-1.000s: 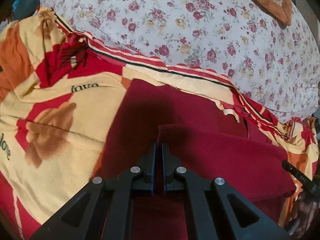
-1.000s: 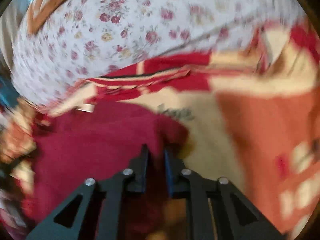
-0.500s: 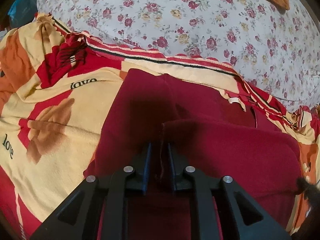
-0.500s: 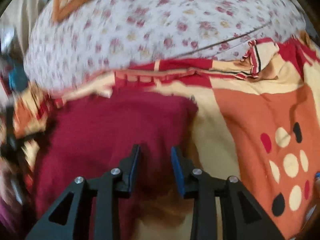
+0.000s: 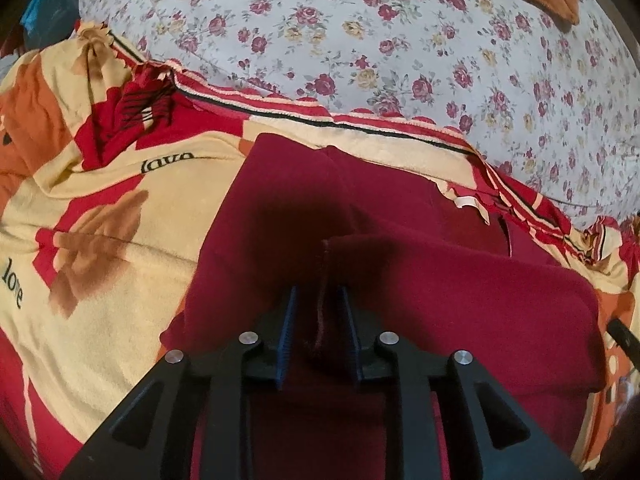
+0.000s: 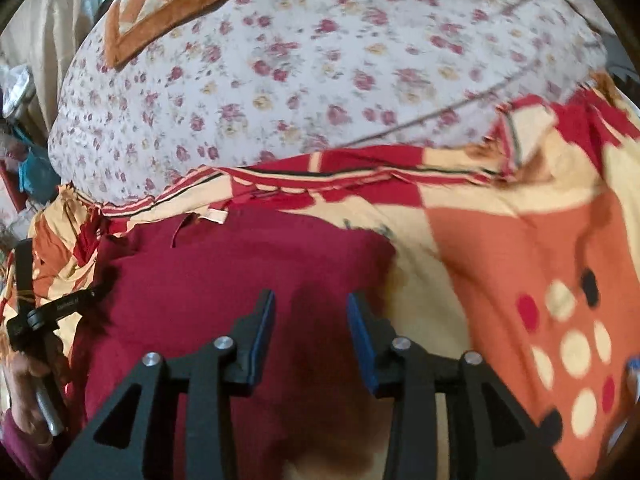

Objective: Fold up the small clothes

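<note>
On the patterned blanket (image 5: 100,208), just below its striped border, lies the maroon garment (image 5: 440,280), one flap doubled over so its edge runs up the middle. The left gripper (image 5: 318,320) has jaws parted slightly, the flap's hem standing loose between them, unpinched, probably just released. The right gripper (image 6: 310,320) hovers over the garment's right edge, jaws having just spread, nothing between them, so the fold rests.
</note>
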`<control>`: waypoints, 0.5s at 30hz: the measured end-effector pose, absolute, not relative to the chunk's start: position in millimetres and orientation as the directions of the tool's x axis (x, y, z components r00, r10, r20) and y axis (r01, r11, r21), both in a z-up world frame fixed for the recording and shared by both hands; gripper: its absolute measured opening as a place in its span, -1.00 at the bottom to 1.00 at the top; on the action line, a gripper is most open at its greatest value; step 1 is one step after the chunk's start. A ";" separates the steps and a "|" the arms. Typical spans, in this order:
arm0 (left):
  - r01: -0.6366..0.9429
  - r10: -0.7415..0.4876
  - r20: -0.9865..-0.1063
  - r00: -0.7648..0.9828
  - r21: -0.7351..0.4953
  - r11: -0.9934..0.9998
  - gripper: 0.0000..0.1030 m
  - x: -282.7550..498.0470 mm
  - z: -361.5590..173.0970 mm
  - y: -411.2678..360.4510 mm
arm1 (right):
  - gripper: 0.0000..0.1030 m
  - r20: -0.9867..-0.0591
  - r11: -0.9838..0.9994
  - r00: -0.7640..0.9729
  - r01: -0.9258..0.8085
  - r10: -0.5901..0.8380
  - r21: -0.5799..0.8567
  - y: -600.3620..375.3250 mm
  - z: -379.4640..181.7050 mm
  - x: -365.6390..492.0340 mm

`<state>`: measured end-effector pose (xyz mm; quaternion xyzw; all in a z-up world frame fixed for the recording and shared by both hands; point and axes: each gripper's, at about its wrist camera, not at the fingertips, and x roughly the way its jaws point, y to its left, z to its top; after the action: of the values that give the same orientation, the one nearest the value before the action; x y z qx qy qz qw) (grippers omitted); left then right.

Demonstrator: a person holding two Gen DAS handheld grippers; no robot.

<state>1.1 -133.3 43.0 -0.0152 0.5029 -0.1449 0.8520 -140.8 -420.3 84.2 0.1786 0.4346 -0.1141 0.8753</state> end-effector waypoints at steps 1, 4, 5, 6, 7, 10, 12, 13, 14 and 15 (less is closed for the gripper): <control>0.237 -0.260 -0.852 0.454 -0.166 0.957 -0.93 1.1 42.7 -133.7 | -0.25 -0.814 0.912 0.580 0.353 -0.039 0.208 -419.6 75.1 -130.4; 0.248 -0.264 -0.850 0.456 -0.163 0.955 -0.87 2.0 42.2 -135.4 | -0.25 -0.869 0.908 0.492 0.385 -0.053 0.162 -422.1 42.1 -110.9; 0.250 -0.267 -0.850 0.453 -0.167 0.954 -0.86 2.5 42.3 -135.5 | -0.25 -0.860 0.904 0.508 0.389 -0.051 0.176 -423.1 40.2 -112.0; 0.250 -0.271 -0.850 0.451 -0.171 0.953 -0.85 2.9 42.3 -135.1 | -0.25 -0.856 0.902 0.515 0.390 -0.049 0.183 -422.9 41.8 -114.5; 0.248 -0.275 -0.850 0.449 -0.177 0.952 -0.83 2.9 42.5 -134.4 | -0.25 -0.858 0.903 0.512 0.390 -0.048 0.182 -421.5 44.9 -116.9; 0.247 -0.290 -0.848 0.443 -0.196 0.949 -0.78 2.7 43.6 -132.6 | -0.23 -0.849 0.908 0.527 0.376 -0.044 0.186 -413.3 58.4 -133.5; 0.247 -0.305 -0.844 0.442 -0.212 0.946 -0.72 1.1 45.2 -131.2 | -0.19 -0.841 0.918 0.540 0.353 -0.041 0.182 -405.7 65.9 -146.9; 0.246 -0.316 -0.838 0.444 -0.225 0.943 -0.68 -0.8 45.6 -129.9 | -0.12 -0.843 0.925 0.536 0.343 -0.050 0.163 -398.5 66.0 -155.4; 0.246 -0.323 -0.835 0.446 -0.233 0.941 -0.65 -2.3 45.8 -129.2 | -0.09 -0.852 0.930 0.520 0.340 -0.061 0.141 -394.4 62.4 -160.2; 0.247 -0.328 -0.832 0.447 -0.238 0.939 -0.63 -4.1 46.0 -128.8 | -0.07 -0.863 0.933 0.500 0.340 -0.071 0.121 -392.4 58.7 -162.7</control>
<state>-4.1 -128.8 46.0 -0.0409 0.4977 -0.1693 0.8497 -162.7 -392.4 58.7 0.1389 0.4852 -0.1202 0.8549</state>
